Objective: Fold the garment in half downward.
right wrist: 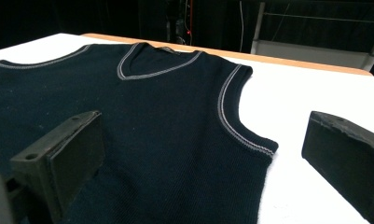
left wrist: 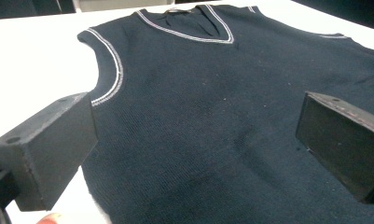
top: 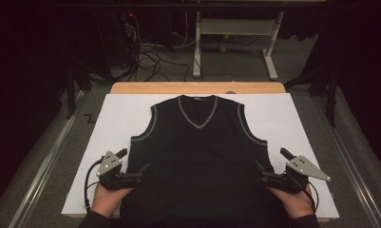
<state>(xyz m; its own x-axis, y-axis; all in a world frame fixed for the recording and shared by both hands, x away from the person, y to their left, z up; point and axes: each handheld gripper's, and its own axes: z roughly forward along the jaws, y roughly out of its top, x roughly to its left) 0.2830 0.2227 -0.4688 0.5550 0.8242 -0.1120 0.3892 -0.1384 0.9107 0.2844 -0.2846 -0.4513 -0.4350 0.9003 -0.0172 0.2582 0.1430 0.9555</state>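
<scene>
Both hands wear dark sleeves. The left gripper [top: 135,167] and right gripper [top: 270,167] are black, each with grey three-cornered plate and black cable.

- Dim room, darkness swallowing both sides and the far wall.
- Grey carpet-like floor [top: 226,64] beyond the wooden table edge [top: 197,88].
- Tangle of cables [top: 147,59] on the floor, far left.
- White-framed stand, possibly a desk [top: 235,28], at the back.
- Small red light [top: 131,16] glowing in the dark.
</scene>
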